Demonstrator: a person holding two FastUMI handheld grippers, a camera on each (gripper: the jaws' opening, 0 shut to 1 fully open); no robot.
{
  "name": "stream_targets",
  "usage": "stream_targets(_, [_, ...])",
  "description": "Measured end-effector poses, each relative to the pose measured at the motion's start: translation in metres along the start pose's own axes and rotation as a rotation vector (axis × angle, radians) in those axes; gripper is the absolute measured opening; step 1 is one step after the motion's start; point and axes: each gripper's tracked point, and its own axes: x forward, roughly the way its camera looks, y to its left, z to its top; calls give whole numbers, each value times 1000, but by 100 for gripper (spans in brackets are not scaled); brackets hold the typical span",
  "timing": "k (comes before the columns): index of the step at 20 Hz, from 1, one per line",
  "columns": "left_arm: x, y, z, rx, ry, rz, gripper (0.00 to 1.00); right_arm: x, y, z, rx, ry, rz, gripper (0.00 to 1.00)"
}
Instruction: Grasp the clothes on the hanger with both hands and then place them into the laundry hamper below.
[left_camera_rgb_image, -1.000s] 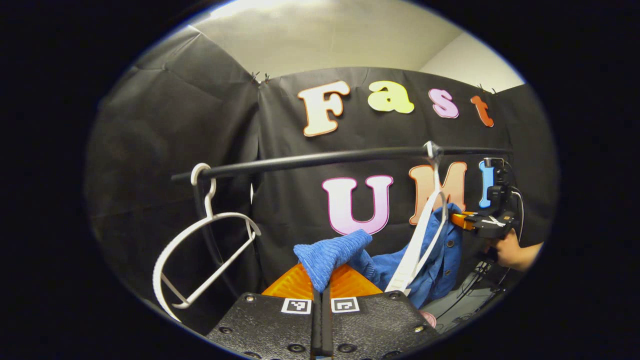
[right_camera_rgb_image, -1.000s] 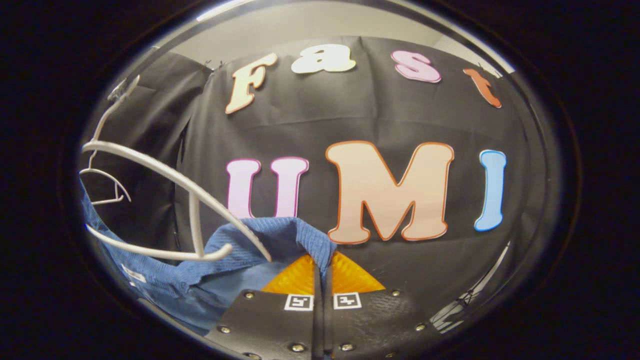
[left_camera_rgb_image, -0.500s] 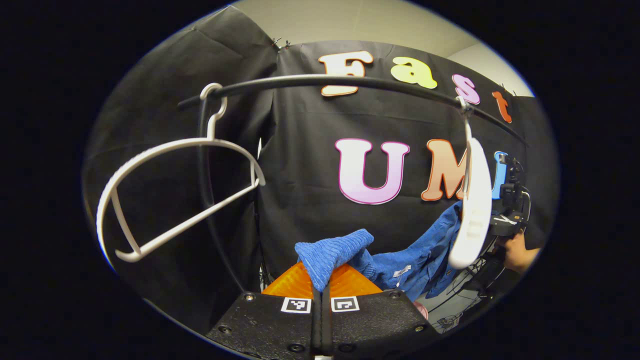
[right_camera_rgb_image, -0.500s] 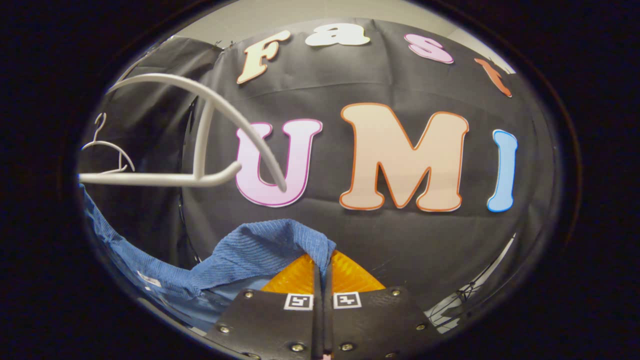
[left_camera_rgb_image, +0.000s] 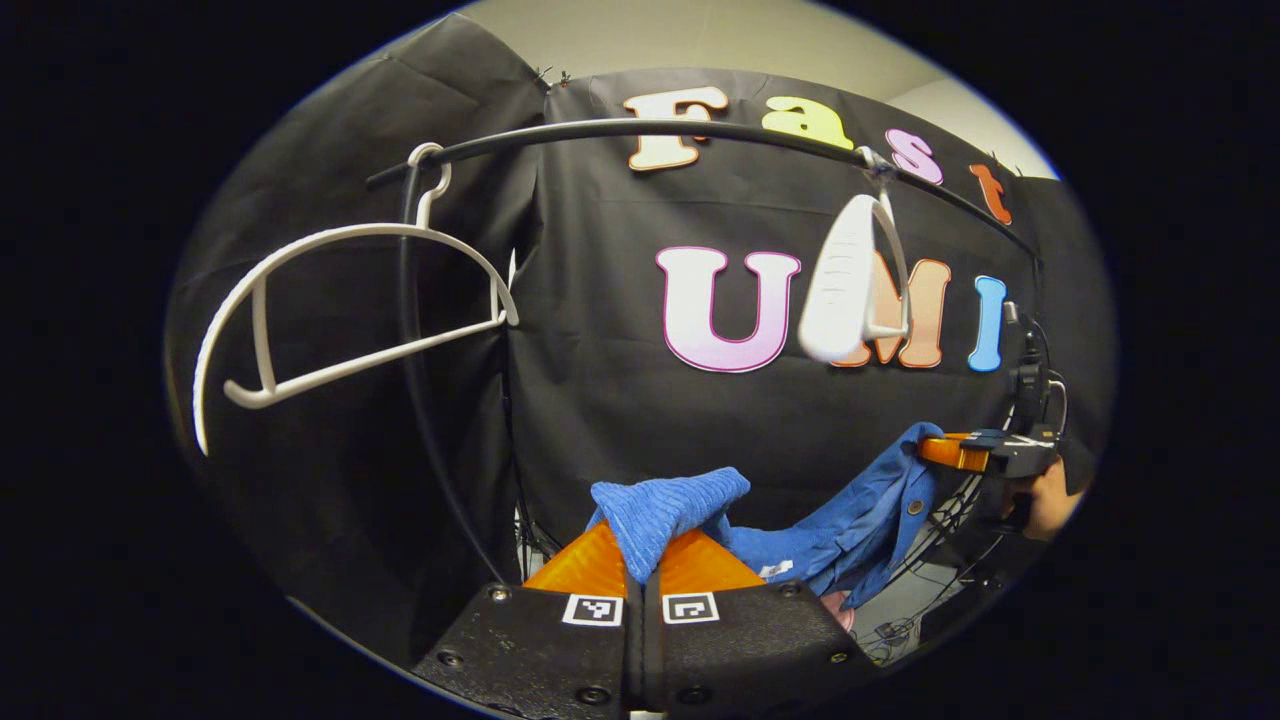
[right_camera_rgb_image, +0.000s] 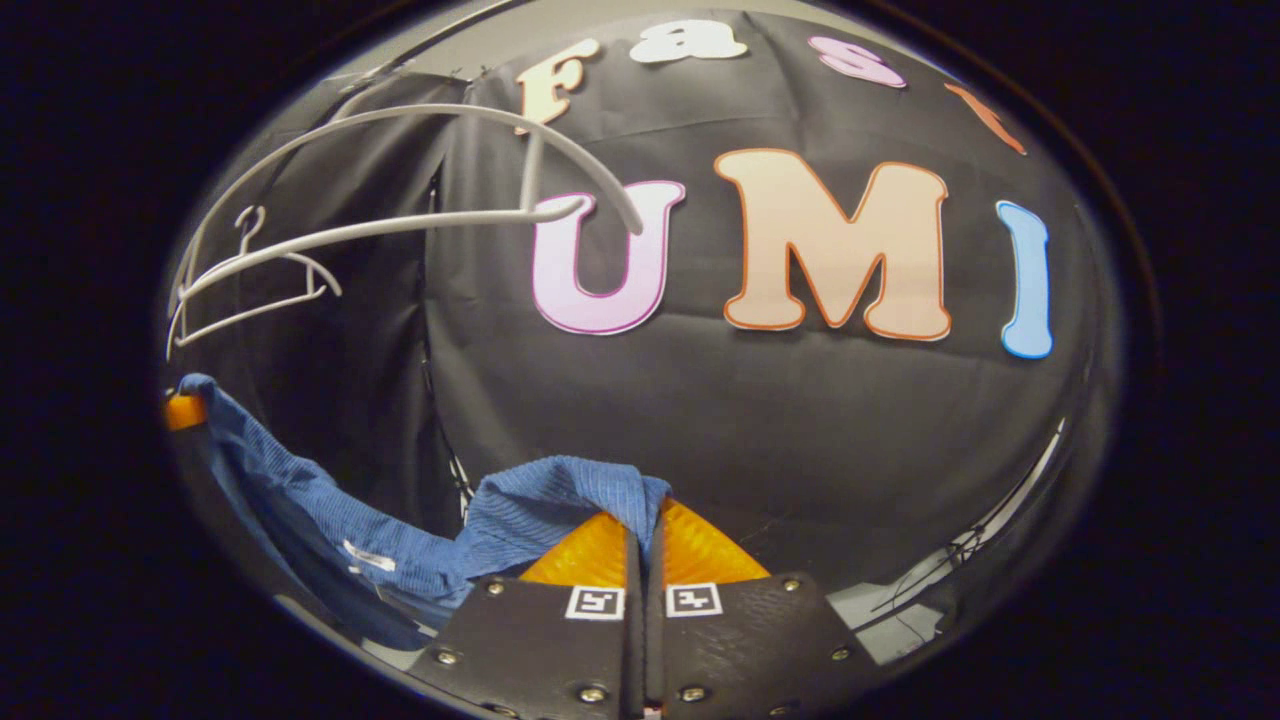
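Cloth is what both claws have to manage here: a soft blue ribbed-cotton shirt (left_camera_rgb_image: 840, 530), light and limp, that sags in a slack swag between the two holds and will fold wherever it is let go. The left claw (left_camera_rgb_image: 641, 540) is closed with a bunched corner of the fabric pinched between its fingers, and the right claw (right_camera_rgb_image: 645, 530) is likewise closed on another corner; in the left gripper view that right claw shows farther off at the shirt's far end, held by a hand (left_camera_rgb_image: 1048, 500). Such fabric gives no stiff edge, so the shoulder or hem corners now taken seem the sensible grip, and a firm pinch matters because thin cloth can slide out. The shirt hangs free of the white plastic hanger (left_camera_rgb_image: 850, 280), which dangles bare from the curved black metal rail (left_camera_rgb_image: 640, 128), with a second white plastic hanger (left_camera_rgb_image: 340, 310) near the rail's left end. No desk carries anything. Black cloth walls close the booth, pale ceiling above; the hamper lies out of sight below, so lowering comes next.
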Motion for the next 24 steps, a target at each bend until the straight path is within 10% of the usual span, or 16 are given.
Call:
stream_targets(12, [-45, -85, -8, 43, 5, -2, 0, -112, 7, -17, 95, 4, 77, 1])
stream_targets(24, [-2, -183, -2, 69, -14, -169, 0, -137, 5, 17, 221, -4, 42, 1])
